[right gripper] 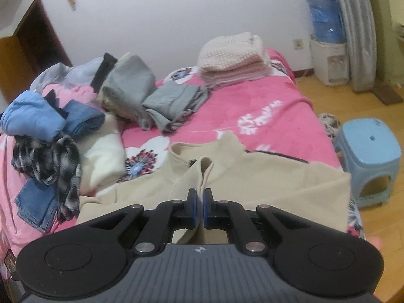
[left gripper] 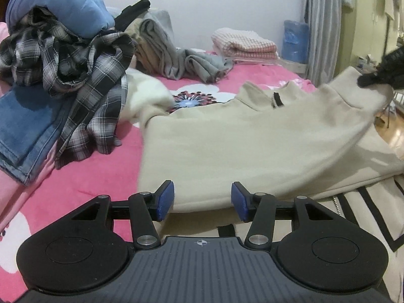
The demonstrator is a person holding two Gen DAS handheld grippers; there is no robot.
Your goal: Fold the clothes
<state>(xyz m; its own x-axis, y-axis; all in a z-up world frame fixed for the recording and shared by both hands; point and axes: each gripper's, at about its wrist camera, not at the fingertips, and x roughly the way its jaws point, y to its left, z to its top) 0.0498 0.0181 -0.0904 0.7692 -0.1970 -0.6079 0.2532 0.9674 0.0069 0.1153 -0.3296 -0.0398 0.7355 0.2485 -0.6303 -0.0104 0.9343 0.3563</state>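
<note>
Left wrist view: left gripper [left gripper: 202,200] is wide open and grips nothing. The beige sweatshirt [left gripper: 242,149] lies spread on the pink floral bedspread [left gripper: 83,176] straight ahead, its near hem sitting between and just past the blue fingertips [left gripper: 165,198]. Far right of the tool, the right gripper [left gripper: 371,79] lifts a sleeve cuff off the bed, so the cloth slopes up toward it. Ahead-left of the tool: a heap with a plaid shirt [left gripper: 75,75], jeans [left gripper: 22,128] and a blue garment [left gripper: 58,2].

Right wrist view: right gripper [right gripper: 198,208] is closed narrow on a fold of the beige sweatshirt [right gripper: 277,184]; the pinched sleeve runs forward from the jaws over the garment body toward the collar. Folded pink-white stack [right gripper: 234,60] sits far ahead, grey folded items [right gripper: 174,103] ahead-left, blue stool [right gripper: 368,156] to the right, off the bed.

Judgement: the step in hand looks like the sleeve fold, the right side being carried across the torso. The next move probably calls for laying that sleeve flat over the body and letting go, while the left tool closes on the near hem or the left sleeve to hold or fold its side. Risk: dragging the body askew if the hem is not pinned.
</note>
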